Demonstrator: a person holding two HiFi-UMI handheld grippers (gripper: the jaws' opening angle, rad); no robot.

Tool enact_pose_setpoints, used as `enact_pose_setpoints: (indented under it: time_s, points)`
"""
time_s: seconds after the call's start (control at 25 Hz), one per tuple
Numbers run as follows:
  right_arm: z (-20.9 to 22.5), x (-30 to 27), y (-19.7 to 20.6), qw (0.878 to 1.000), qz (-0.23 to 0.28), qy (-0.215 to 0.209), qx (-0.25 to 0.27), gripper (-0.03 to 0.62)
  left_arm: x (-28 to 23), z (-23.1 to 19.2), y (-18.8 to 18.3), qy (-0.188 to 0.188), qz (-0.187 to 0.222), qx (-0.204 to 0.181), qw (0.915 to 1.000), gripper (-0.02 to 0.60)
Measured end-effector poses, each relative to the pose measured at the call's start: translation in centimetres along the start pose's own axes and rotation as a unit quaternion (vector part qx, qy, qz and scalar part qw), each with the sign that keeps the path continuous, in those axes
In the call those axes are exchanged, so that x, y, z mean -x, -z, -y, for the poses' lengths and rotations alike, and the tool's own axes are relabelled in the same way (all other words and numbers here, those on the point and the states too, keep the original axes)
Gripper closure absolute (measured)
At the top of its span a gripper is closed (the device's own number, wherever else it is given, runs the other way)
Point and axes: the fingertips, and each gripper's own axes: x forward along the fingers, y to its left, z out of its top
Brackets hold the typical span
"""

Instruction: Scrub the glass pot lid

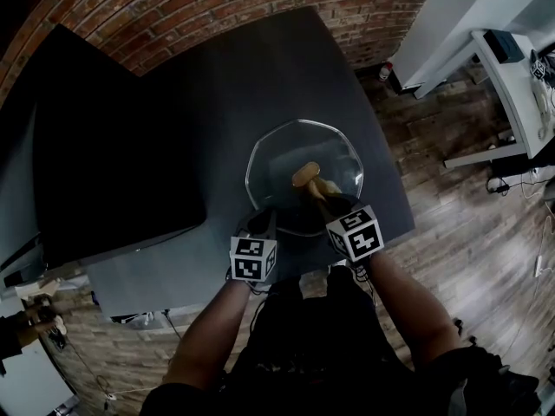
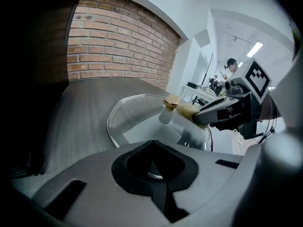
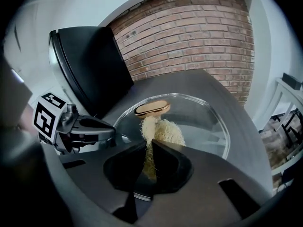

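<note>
The glass pot lid [image 1: 282, 156] lies flat on the dark table [image 1: 217, 85], gold knob [image 1: 305, 173] upward. My right gripper [image 1: 319, 196] is shut on a pale loofah scrubber [image 1: 327, 185] that presses on the glass beside the knob. In the right gripper view the scrubber [image 3: 163, 131] spreads from my right gripper [image 3: 148, 148] up to the knob [image 3: 151, 109]. My left gripper [image 1: 260, 219] is at the lid's near left rim, jaws closed on the edge; the left gripper view shows the lid [image 2: 137, 117] just past my left gripper [image 2: 154, 148].
A large black panel [image 1: 113, 163] stands on the table's left. A brick wall [image 1: 217, 7] runs behind. The table's right edge drops to a wooden floor [image 1: 451, 224], with a white desk [image 1: 512, 85] beyond. A person [image 2: 231, 65] stands far off.
</note>
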Motion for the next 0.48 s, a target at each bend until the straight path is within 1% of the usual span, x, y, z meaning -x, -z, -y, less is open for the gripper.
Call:
enact_pose_setpoints:
  time_s: [0.32,0.4,0.48]
  points:
    - [-7.5,-3.2,0.4,0.997,-0.035,-0.051,0.053,0.551,0.0,0.2,0.0,0.011,0.0,0.001,0.9999,0.549]
    - [-8.9,-4.1,0.3,0.995,-0.044,-0.061,0.061,0.551,0.0,0.3,-0.1,0.014,0.001,0.004,0.9999,0.549]
    - [-9.5,-4.7,0.2,0.995,-0.049,-0.063,0.061,0.551,0.0,0.1,-0.1,0.018,0.002,0.011,0.9998,0.549]
